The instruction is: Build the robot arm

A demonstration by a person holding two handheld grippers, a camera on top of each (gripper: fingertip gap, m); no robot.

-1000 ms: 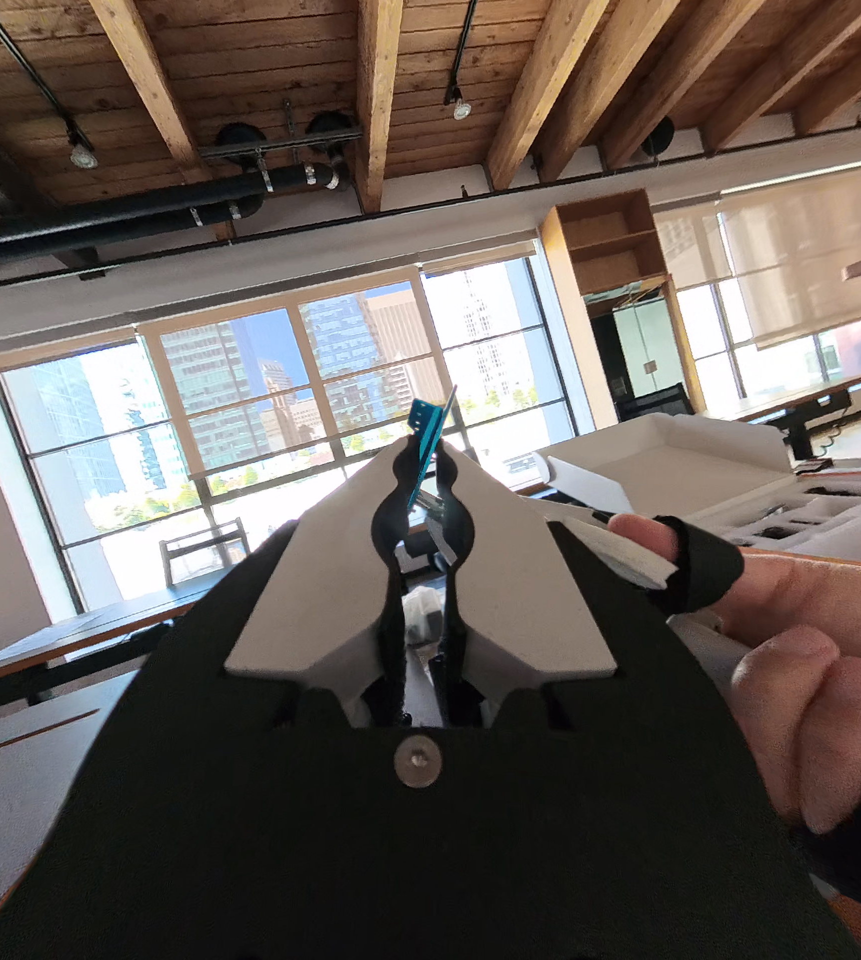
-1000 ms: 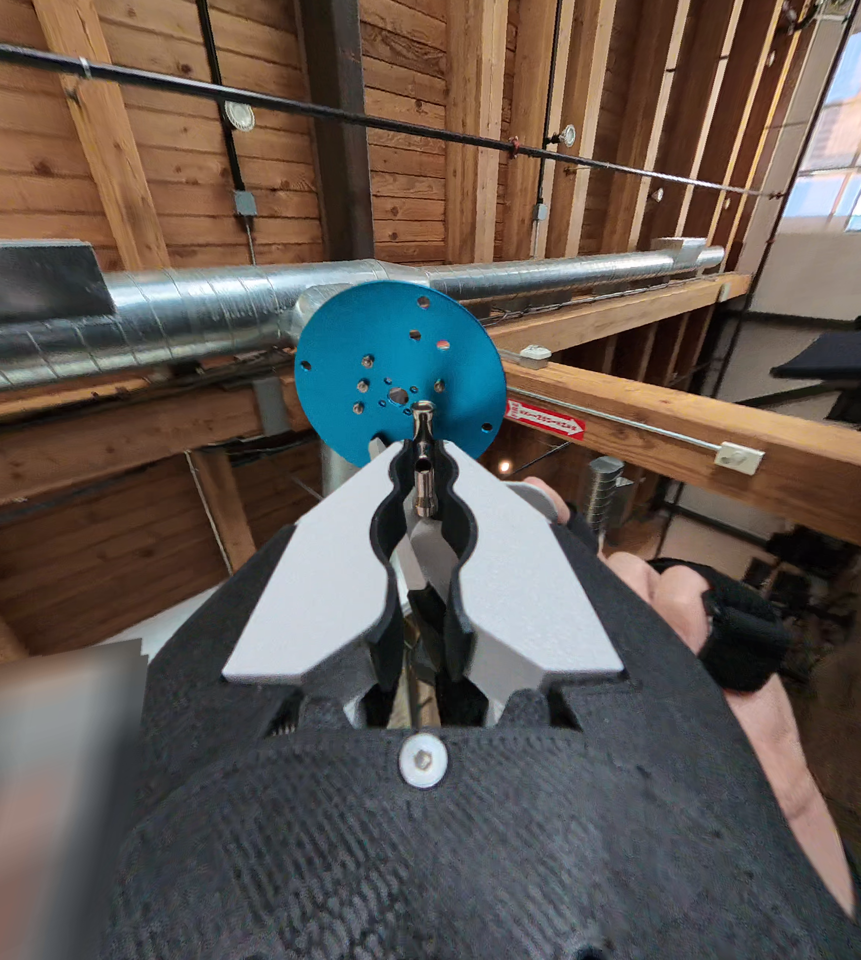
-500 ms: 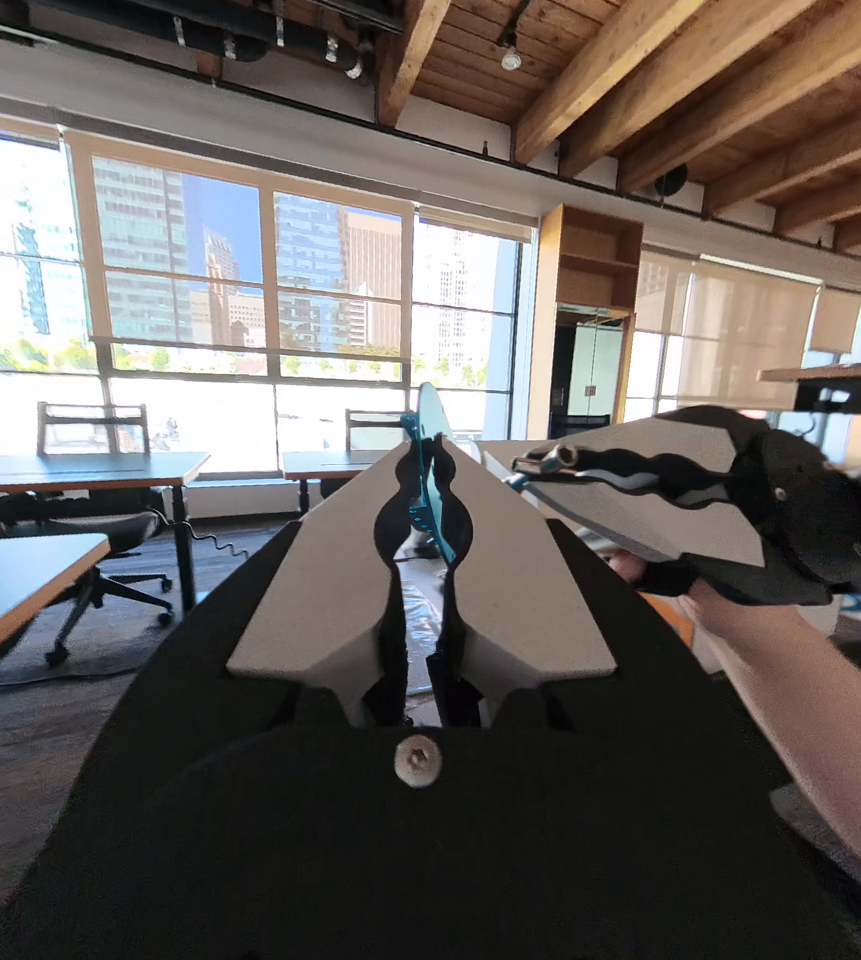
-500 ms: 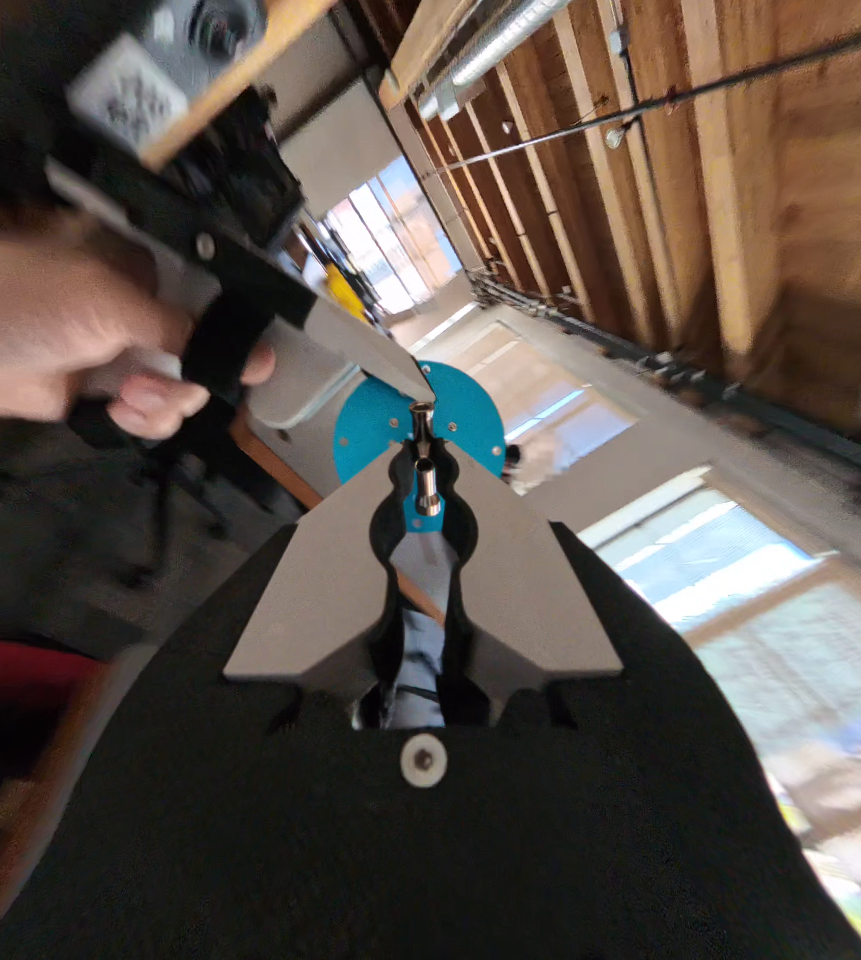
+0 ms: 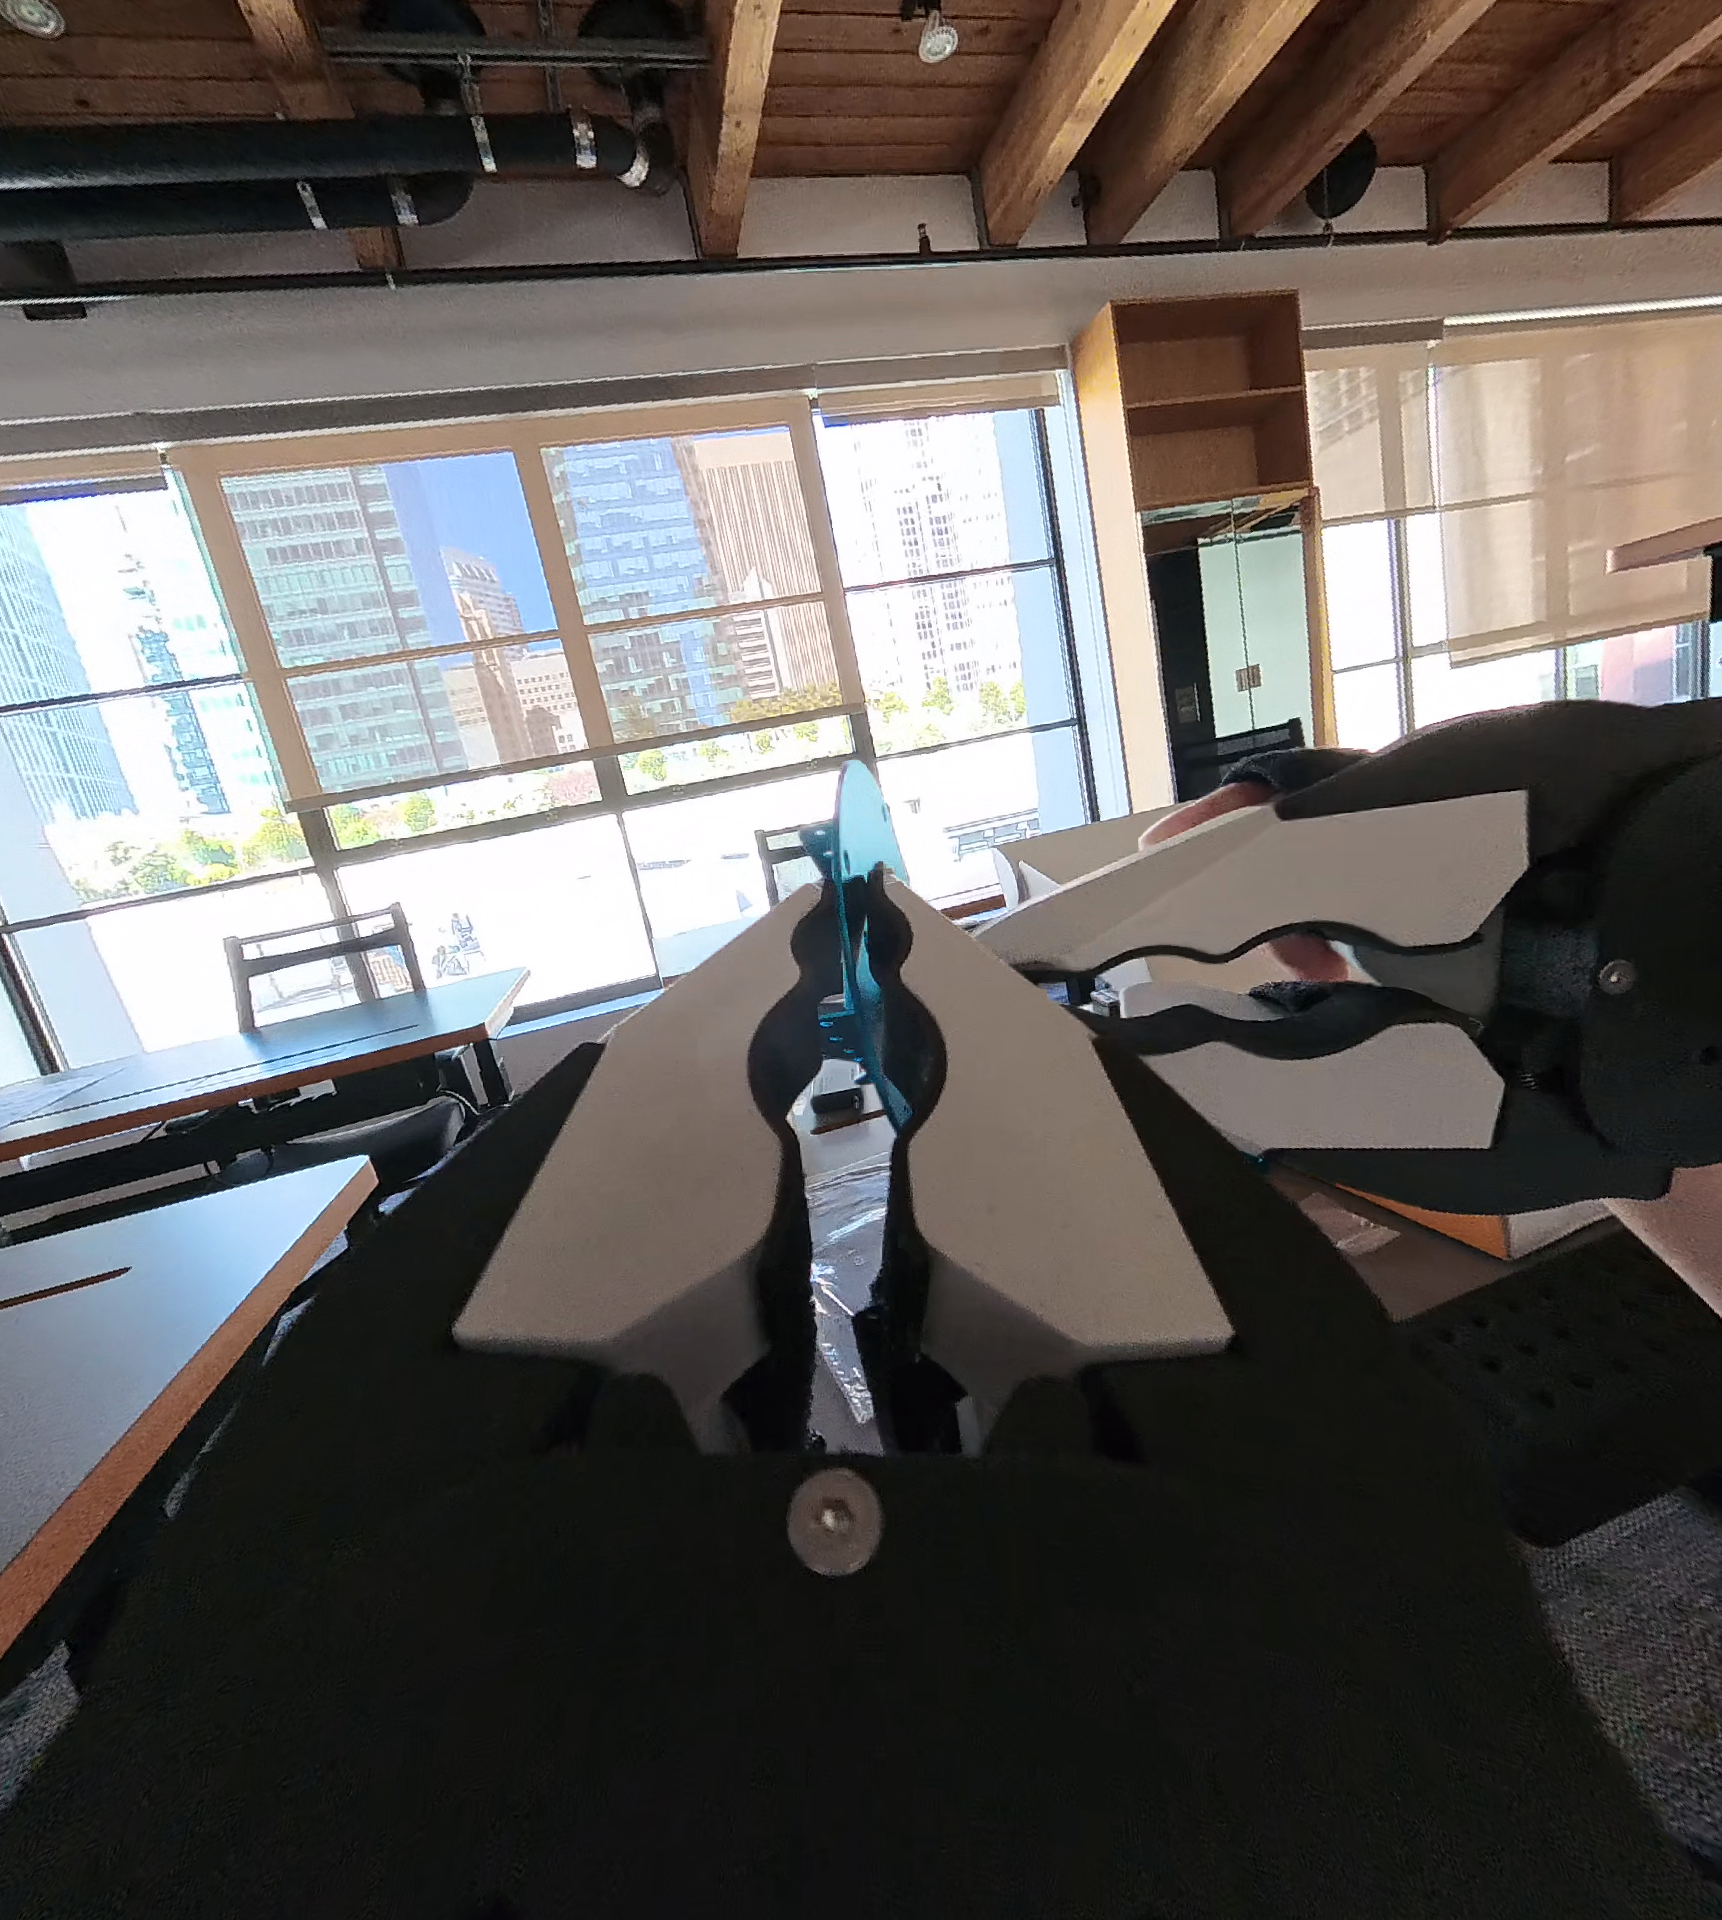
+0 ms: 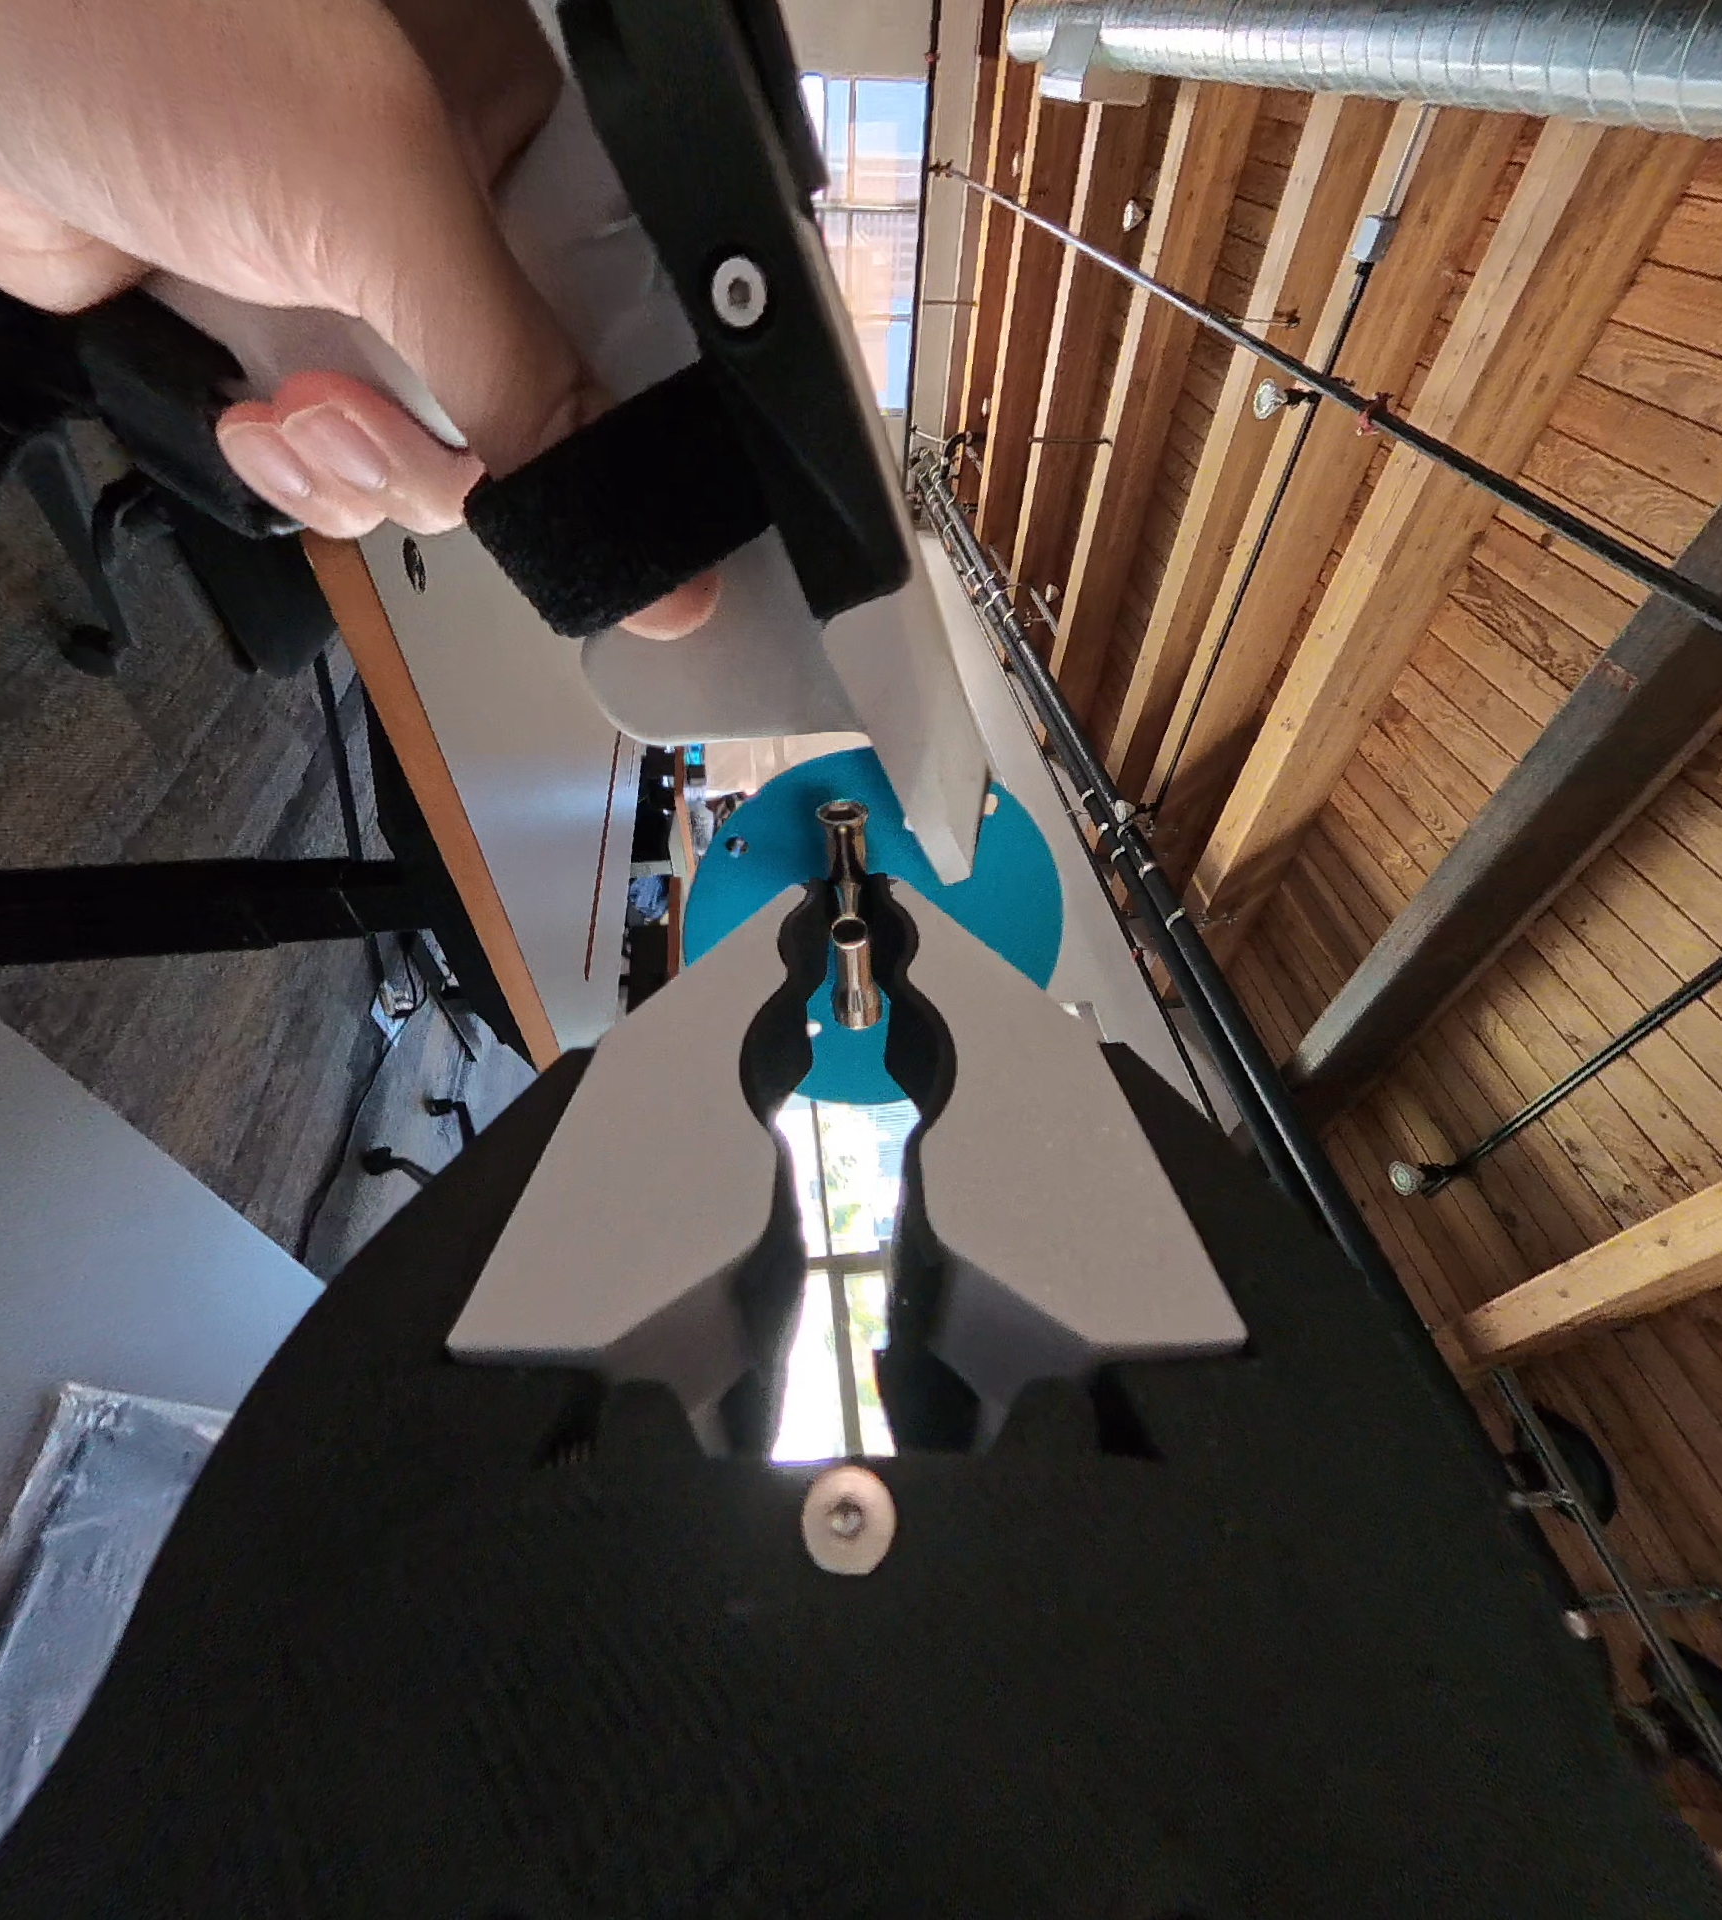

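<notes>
My left gripper is shut on a round blue metal disc with small holes, seen edge-on and held in the air. My right gripper is shut on a small silver socket bit whose tip points at the face of the disc, close to it; I cannot tell if they touch. The right gripper also shows in the left wrist view, coming in from the right at the disc. The left gripper shows in the right wrist view, held by a bare hand.
Grey desks with orange edges and chairs stand before large windows. A white foam tray lies behind the right gripper. A plastic bag lies on a desk. Wooden beams and a metal duct are overhead. Only a small space, under 4 cm, lies between the two pairs of fingers.
Both grippers have swung round with their loads still gripped. The right gripper has come closer to the disc, and the left gripper now fills more of the right wrist view.
</notes>
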